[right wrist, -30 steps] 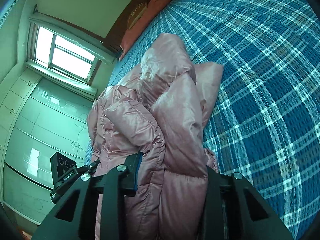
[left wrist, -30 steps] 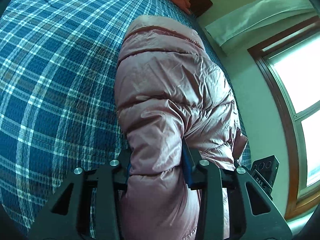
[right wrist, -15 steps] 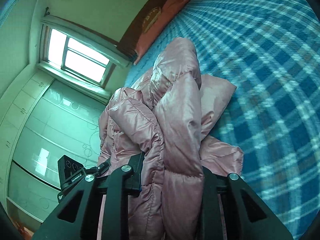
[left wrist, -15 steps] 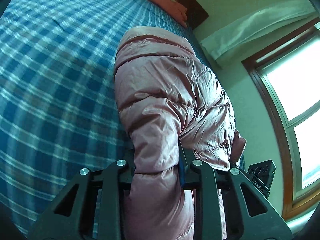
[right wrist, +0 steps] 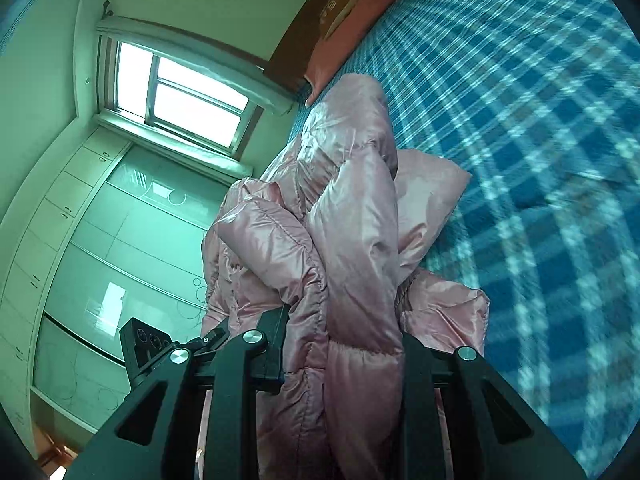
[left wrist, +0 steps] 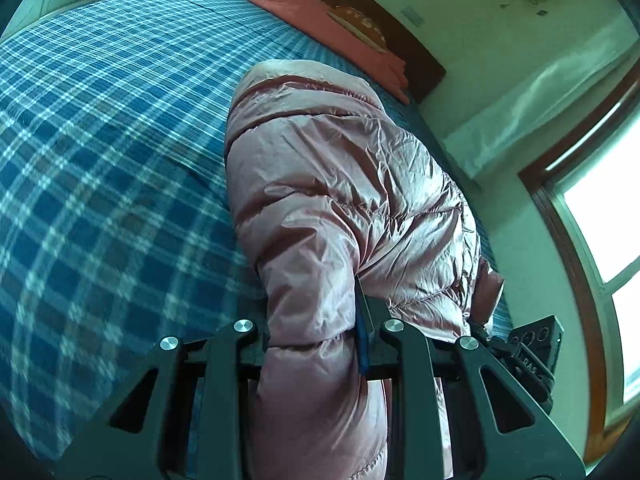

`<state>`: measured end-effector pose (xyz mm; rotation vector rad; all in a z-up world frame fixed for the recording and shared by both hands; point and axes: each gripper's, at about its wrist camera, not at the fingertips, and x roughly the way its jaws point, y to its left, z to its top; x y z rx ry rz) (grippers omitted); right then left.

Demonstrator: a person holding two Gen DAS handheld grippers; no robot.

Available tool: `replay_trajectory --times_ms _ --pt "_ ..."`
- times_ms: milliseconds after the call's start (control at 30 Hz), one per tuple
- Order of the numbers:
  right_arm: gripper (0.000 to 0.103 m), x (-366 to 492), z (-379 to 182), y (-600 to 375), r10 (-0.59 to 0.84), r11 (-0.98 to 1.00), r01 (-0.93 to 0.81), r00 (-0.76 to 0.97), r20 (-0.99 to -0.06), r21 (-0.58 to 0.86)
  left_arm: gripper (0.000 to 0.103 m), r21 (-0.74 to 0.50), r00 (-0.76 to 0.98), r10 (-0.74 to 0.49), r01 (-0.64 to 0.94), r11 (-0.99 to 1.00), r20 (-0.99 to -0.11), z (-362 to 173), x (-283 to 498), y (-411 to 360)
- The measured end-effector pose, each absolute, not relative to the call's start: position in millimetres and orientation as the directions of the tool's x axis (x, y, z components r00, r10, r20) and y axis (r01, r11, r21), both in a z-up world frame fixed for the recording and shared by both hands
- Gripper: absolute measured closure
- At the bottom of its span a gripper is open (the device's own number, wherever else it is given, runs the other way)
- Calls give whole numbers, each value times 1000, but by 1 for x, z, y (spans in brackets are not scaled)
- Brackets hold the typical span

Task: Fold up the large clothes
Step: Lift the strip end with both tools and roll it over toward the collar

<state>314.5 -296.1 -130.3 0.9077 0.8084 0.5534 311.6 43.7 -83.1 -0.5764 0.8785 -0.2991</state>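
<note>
A pink puffer jacket (left wrist: 332, 184) hangs bunched above a bed with a blue plaid cover (left wrist: 100, 140). My left gripper (left wrist: 316, 320) is shut on a thick fold of the jacket near its lower edge. My right gripper (right wrist: 344, 340) is shut on another bunched part of the jacket (right wrist: 352, 216), with folds hanging on both sides of the fingers. Each gripper's camera block shows in the other's view, close by at the jacket's far side (left wrist: 534, 346) (right wrist: 142, 340). The fingertips are hidden in the fabric.
The bed cover fills the right of the right wrist view (right wrist: 540, 140). A pink pillow (left wrist: 332, 24) and dark wooden headboard (left wrist: 400, 28) lie at the bed's far end. A window (right wrist: 180, 92) and a glass-front wardrobe (right wrist: 100, 272) stand beside the bed.
Both grippers have risen and tilted up with the jacket held. More of the headboard, wall and window is in view, and the jacket hangs higher off the bed.
</note>
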Motion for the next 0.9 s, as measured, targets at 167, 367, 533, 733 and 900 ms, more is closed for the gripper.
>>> replay_trajectory --times_ms 167,367,533,733,900 --pt "80 326 -147 -291 710 538 -48 563 -422 842 77 -574 574 -462 -17 818 -676 -108 335 51" --pt "75 323 -143 -291 704 564 -56 555 -444 824 73 -596 573 -492 7 803 -656 -111 336 59" --pt "29 314 -130 -293 626 662 -49 585 -516 748 45 -617 593 -500 7 787 -631 -108 318 71" --pt "27 316 -149 -300 689 572 -9 547 -475 820 32 -640 567 -542 36 768 -620 -115 308 75" --pt "27 343 -141 -298 708 535 -15 554 -439 845 32 -689 534 -591 21 724 -605 -117 326 73"
